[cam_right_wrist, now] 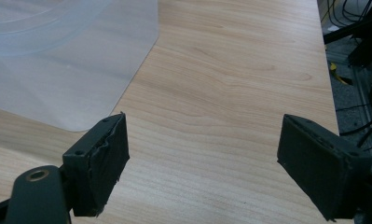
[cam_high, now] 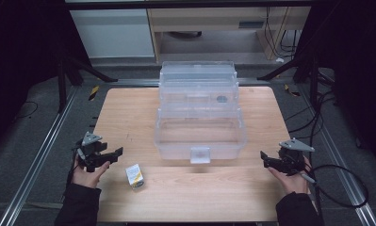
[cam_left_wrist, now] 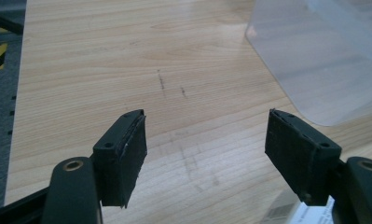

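Observation:
A clear plastic tiered box [cam_high: 200,113] stands open in the middle of the wooden table [cam_high: 129,108], its front latch facing me. A small white and yellow carton [cam_high: 134,175] lies near the front left. My left gripper [cam_high: 114,155] hovers at the table's left edge, just left of the carton, jaws open and empty; its own view shows the gripper [cam_left_wrist: 204,154] over bare wood, with the box's corner [cam_left_wrist: 323,60] at upper right and the carton [cam_left_wrist: 309,214] peeking at the bottom right. My right gripper [cam_high: 265,159] is at the right edge, open and empty [cam_right_wrist: 202,163], beside the box's corner [cam_right_wrist: 67,65].
Black frame legs [cam_high: 65,75] and cables [cam_high: 336,188] stand off the table on both sides. A metal rail [cam_high: 35,165] runs along the left floor. Bare wood lies in front of the box between my hands.

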`<move>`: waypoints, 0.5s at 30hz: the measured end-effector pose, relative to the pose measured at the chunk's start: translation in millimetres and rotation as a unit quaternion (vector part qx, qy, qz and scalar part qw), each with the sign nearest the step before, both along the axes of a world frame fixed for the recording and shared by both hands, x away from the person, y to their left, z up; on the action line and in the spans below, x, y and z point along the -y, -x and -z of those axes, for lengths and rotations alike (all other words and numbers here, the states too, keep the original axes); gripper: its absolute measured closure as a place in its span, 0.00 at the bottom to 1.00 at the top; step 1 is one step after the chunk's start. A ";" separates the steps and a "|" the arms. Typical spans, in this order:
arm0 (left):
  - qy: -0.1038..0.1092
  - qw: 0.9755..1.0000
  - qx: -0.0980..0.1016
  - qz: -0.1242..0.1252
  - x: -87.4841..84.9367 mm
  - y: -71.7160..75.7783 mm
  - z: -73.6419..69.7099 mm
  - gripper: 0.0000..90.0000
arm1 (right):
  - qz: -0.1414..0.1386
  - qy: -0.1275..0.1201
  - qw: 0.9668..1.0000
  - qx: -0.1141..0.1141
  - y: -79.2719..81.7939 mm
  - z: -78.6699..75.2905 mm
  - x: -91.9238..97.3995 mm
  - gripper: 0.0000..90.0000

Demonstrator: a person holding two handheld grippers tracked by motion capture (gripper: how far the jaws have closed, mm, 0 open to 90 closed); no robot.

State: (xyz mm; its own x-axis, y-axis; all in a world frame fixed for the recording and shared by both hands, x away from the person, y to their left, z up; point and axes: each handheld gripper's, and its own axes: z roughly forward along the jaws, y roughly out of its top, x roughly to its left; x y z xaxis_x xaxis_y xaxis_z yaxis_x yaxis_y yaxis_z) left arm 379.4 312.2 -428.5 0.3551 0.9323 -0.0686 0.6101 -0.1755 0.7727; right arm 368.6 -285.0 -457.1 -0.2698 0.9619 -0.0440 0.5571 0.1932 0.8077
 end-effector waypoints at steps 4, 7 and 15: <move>-0.005 1.000 -0.002 0.014 9.2 7.5 -1.6 0.30 | -0.004 0.003 1.000 0.002 1.6 0.1 -1.9 0.18; -0.009 1.000 -0.010 0.024 15.7 10.8 -0.6 0.27 | -0.005 0.014 1.000 0.003 1.9 1.4 -3.2 0.18; -0.014 0.999 -0.026 0.030 24.6 18.0 1.6 0.25 | -0.008 0.025 1.000 -0.002 1.8 3.3 -5.9 0.17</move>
